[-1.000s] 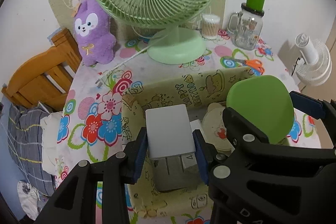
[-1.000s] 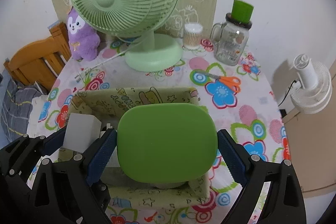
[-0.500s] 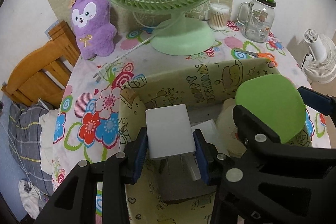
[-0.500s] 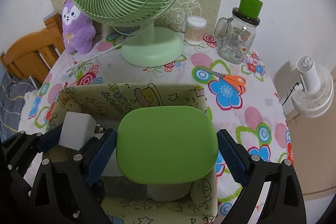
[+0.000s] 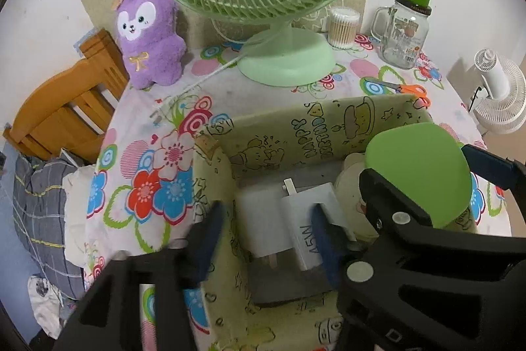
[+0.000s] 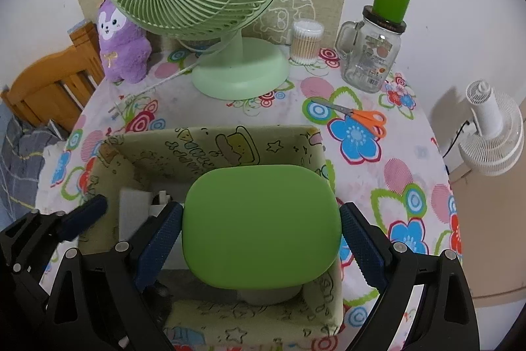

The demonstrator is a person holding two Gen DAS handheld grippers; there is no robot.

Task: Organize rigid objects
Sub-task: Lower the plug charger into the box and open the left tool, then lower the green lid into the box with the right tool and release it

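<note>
1. Here, the left gripper (image 5: 263, 236) has its jaws opening over the left half of the fabric box (image 5: 328, 127); the white charger (image 5: 263, 219) lies between them on the box floor, and the pads no longer press on it.
2. The right gripper (image 6: 259, 236) holds its jaws wide on the green-lidded container (image 6: 259, 219), pads against its two side edges, above the right half of the box.
3. The charger looks like a hard plastic block, smooth and square-edged, probably light. Its flat opposite faces are the sensible grip; glossy plastic may slide if pinched near a corner.
4. A second white plug (image 5: 309, 226) lies touching it on the right, prongs toward the far wall of the box.
5. The container's lid is matte green, a rounded rectangle, seemingly stiff. The pale body beneath is mostly hidden, so its weight cannot be told. A grip across the short width, as now, seems right; the rounded edges give the pads little flat surface.
6. The box is soft printed cloth, with walls that bow a little. Its grey floor looks flat. It sits near the front edge of the table (image 6: 411, 173), whose flowered cloth looks smooth.
7. I judge the walls will yield if nudged, so lowering straight down suits the container.
</note>
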